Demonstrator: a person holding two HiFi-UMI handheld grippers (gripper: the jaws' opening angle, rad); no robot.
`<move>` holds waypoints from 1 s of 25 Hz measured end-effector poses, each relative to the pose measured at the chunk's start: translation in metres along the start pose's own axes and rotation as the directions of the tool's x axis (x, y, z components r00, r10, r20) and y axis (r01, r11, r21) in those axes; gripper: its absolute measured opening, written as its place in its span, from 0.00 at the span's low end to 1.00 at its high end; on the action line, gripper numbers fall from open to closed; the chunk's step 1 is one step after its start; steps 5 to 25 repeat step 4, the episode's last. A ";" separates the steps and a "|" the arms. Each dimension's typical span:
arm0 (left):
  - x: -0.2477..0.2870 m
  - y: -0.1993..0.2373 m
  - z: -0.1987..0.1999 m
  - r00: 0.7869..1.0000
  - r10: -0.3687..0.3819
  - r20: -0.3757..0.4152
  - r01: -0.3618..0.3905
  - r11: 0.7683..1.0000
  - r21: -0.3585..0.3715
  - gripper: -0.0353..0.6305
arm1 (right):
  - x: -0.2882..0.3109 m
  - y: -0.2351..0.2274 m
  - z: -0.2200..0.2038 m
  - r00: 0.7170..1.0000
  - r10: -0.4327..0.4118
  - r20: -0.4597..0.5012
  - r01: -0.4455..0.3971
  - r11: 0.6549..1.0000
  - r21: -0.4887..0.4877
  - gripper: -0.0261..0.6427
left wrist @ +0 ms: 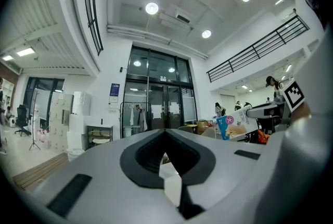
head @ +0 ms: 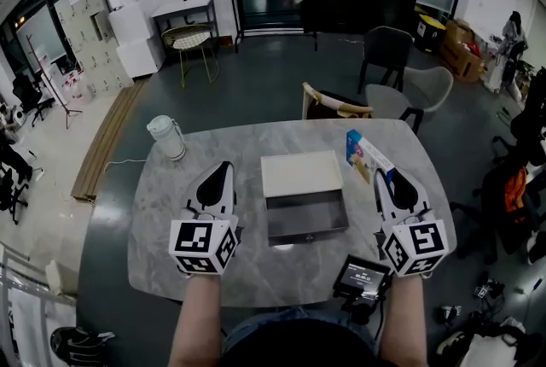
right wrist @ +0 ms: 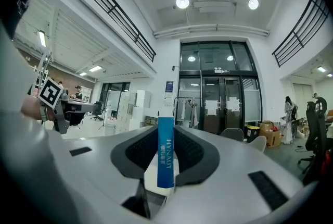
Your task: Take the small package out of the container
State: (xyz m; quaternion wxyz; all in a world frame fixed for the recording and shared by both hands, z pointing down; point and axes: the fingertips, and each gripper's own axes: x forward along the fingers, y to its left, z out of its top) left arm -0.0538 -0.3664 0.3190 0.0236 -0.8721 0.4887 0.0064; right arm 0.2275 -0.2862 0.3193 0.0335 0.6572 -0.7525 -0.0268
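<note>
The grey open container stands mid-table with its cream lid folded back; the inside looks bare. My right gripper is right of it, above the table, shut on the small blue-and-white package, which sticks up from the jaws. In the right gripper view the package's blue edge stands clamped upright between the jaws of the right gripper. My left gripper hovers left of the container, shut, with nothing in it. The left gripper view shows the left gripper with its tips together and the package far right.
The round marble table holds a white jug at its back left. A small device with a lit screen sits at the front edge near my right arm. Chairs stand just beyond the table's far side.
</note>
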 end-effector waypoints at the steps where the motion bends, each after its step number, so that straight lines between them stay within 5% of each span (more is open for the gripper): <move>1: 0.000 0.000 0.000 1.000 -0.002 -0.001 0.002 1.000 0.001 0.07 | 0.000 0.001 0.000 1.000 0.000 0.000 0.000 1.000 0.001 0.19; 25: -0.001 0.000 0.000 1.000 -0.007 -0.004 0.007 1.000 0.004 0.07 | 0.002 0.003 0.000 1.000 0.004 -0.001 -0.004 1.000 0.001 0.19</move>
